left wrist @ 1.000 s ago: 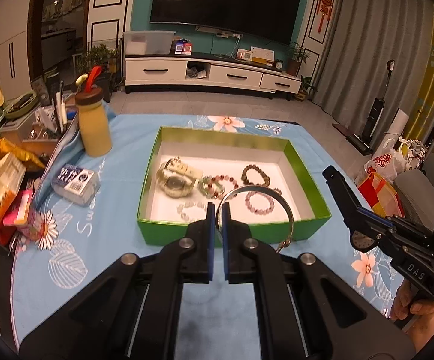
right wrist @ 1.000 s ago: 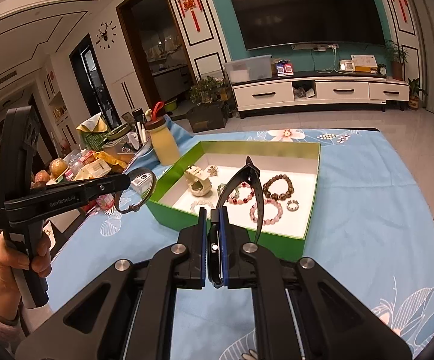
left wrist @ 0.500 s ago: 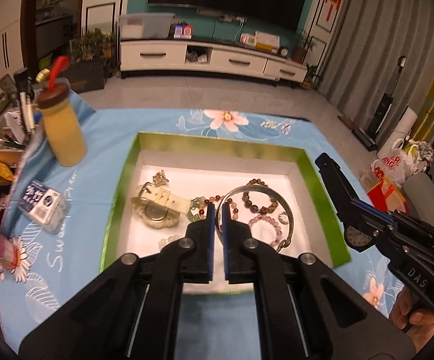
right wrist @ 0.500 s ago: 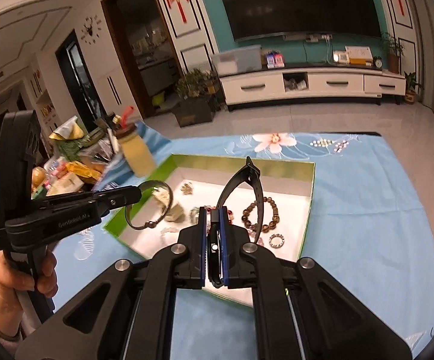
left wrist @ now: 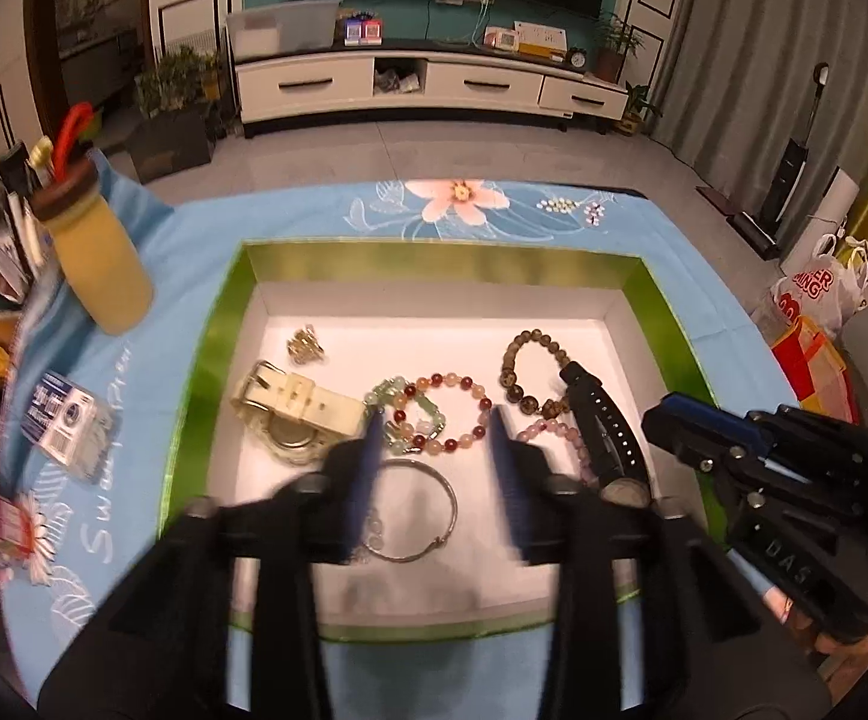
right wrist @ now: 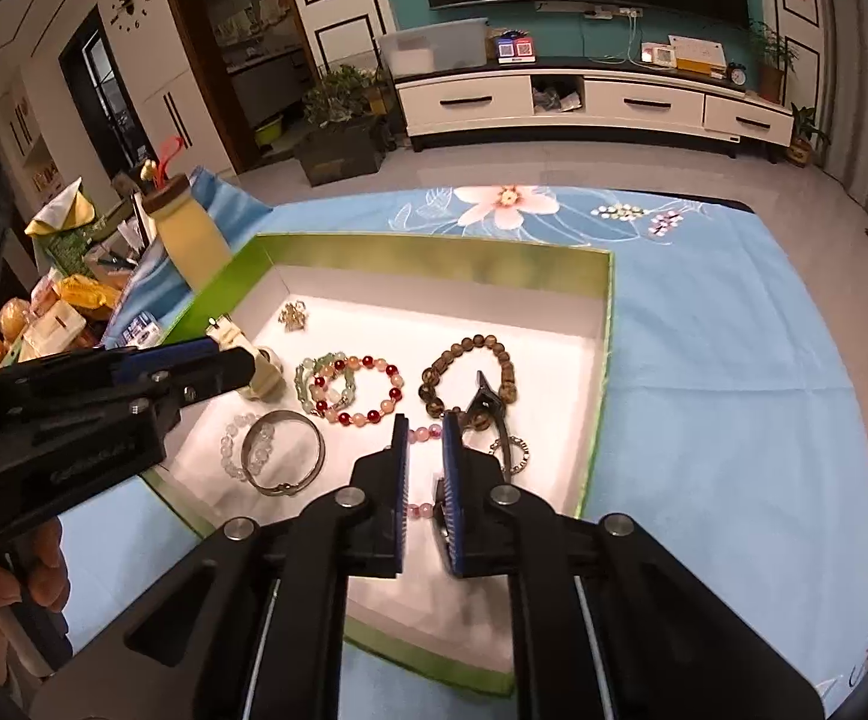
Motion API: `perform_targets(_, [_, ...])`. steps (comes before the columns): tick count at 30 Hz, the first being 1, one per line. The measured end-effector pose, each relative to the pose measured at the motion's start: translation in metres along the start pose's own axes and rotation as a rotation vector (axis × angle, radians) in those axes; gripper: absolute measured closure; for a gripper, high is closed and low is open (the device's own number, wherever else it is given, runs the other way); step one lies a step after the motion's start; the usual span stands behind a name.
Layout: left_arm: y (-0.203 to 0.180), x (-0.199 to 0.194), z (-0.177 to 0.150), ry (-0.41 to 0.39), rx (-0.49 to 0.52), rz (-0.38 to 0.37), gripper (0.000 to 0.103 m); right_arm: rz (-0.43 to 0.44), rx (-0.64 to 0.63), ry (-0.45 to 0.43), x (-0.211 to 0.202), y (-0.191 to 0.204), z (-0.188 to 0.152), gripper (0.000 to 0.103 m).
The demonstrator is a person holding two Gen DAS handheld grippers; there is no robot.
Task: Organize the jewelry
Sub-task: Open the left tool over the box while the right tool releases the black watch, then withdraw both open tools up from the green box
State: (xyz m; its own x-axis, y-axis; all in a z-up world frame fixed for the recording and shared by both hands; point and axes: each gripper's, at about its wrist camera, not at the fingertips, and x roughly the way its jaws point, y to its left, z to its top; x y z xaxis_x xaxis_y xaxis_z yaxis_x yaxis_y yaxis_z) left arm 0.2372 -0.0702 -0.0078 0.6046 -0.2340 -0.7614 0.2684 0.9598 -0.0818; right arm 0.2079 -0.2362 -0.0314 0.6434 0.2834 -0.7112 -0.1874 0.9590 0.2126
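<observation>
- The light-blue tablecloth (left wrist: 206,228) printed with one pink flower and white leaves bears cursive white lettering near its left edge that begins "Sw"; the rest is too blurred to read.
- One shallow green box with a white floor (left wrist: 434,267) sits on it and holds all the jewelry.
- Two black handheld grippers hang over the box. The left gripper (left wrist: 434,432) has its jaws opening, spread apart with nothing pinched; the thin silver bangle (left wrist: 413,510) lies loose on the box floor below them.
- The right gripper (right wrist: 424,429), whose body reads "DAS" in the left view, has its jaws opening, a narrow gap between the blue pads; the black watch (left wrist: 602,426) lies in the box at its right finger, and I cannot tell whether the pad touches it.
- One cream-strapped watch (left wrist: 290,405) lies at the box's left.
- Beaded bracelets, five counted: red-and-pink (right wrist: 362,390), green (right wrist: 314,378), brown (right wrist: 470,369), pale pink (right wrist: 422,435), clear (right wrist: 242,444).
- One small metal ring band (right wrist: 515,450) and one small gold charm (left wrist: 305,345).
- One yellow bottle with a brown lid (left wrist: 101,267) stands left of the box.
- A white shopping bag (left wrist: 812,291) on the floor has red print, partly legible as "MING".
</observation>
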Motion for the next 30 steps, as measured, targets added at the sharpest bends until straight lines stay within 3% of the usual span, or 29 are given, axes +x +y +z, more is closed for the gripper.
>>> perform_targets(1, [0.000, -0.006, 0.001, -0.006, 0.007, 0.008, 0.049, -0.002, 0.004, -0.007, -0.005, -0.001, 0.002, 0.070])
perform_targets(2, [0.000, -0.011, 0.001, -0.011, 0.011, 0.016, 0.038, -0.016, 0.006, -0.018, -0.012, -0.001, 0.004, 0.057])
perform_targets(3, [0.000, -0.018, 0.002, -0.016, 0.017, 0.028, 0.023, -0.028, 0.002, -0.027, -0.018, -0.001, 0.006, 0.053])
perform_targets(6, [0.001, -0.040, 0.007, -0.026, 0.025, 0.061, 0.005, -0.052, -0.026, -0.037, -0.038, 0.006, 0.012, 0.029])
perform_targets(8, [0.002, -0.051, 0.013, -0.018, 0.016, 0.079, 0.002, -0.081, -0.039, -0.034, -0.051, 0.011, 0.017, 0.012])
perform_targets(10, [0.005, -0.067, 0.019, -0.015, 0.003, 0.090, 0.002, -0.098, -0.041, -0.026, -0.060, 0.014, 0.023, 0.003])
perform_targets(17, [0.012, -0.104, 0.040, 0.051, -0.061, 0.057, 0.002, -0.162, -0.085, 0.006, -0.094, 0.034, 0.046, 0.001])
perform_targets(23, [0.007, -0.121, 0.043, 0.027, -0.027, 0.149, 0.002, -0.153, -0.083, 0.020, -0.103, 0.041, 0.050, 0.001])
perform_targets(30, [0.011, -0.120, 0.044, 0.039, -0.046, 0.157, 0.002, -0.153, -0.062, 0.037, -0.098, 0.040, 0.049, 0.001])
